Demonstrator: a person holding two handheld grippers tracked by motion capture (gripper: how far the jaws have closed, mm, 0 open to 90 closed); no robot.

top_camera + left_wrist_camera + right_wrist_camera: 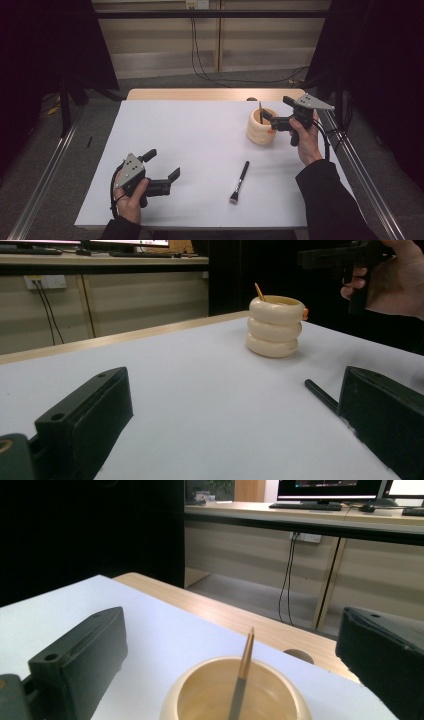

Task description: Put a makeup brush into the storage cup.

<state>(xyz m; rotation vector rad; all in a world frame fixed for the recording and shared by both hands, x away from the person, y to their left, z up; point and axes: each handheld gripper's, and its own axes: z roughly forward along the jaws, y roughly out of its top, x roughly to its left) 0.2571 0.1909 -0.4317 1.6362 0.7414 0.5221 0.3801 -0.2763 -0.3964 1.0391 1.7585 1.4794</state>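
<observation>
Round cream holder (261, 127) like three stacked rings, far right on the white table (200, 145), thin brush stick (260, 111) leaning inside, right gripper (270, 116) above it, jaws spread, empty, left gripper (162, 165) near front left, jaws spread, empty, black brush (240, 181) lying flat between them

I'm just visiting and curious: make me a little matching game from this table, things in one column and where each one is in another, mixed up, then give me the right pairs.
Things:
1. cream ringed holder
2. black brush
3. thin gold-handled brush
4. left gripper

Places:
A. standing inside the holder, tip up
B. lying flat on the white table, near the front edge
C. front left of the table, jaws open and empty
D. far right of the table, just below the open right gripper

Pairs: 1-D, 2-B, 3-A, 4-C
</observation>
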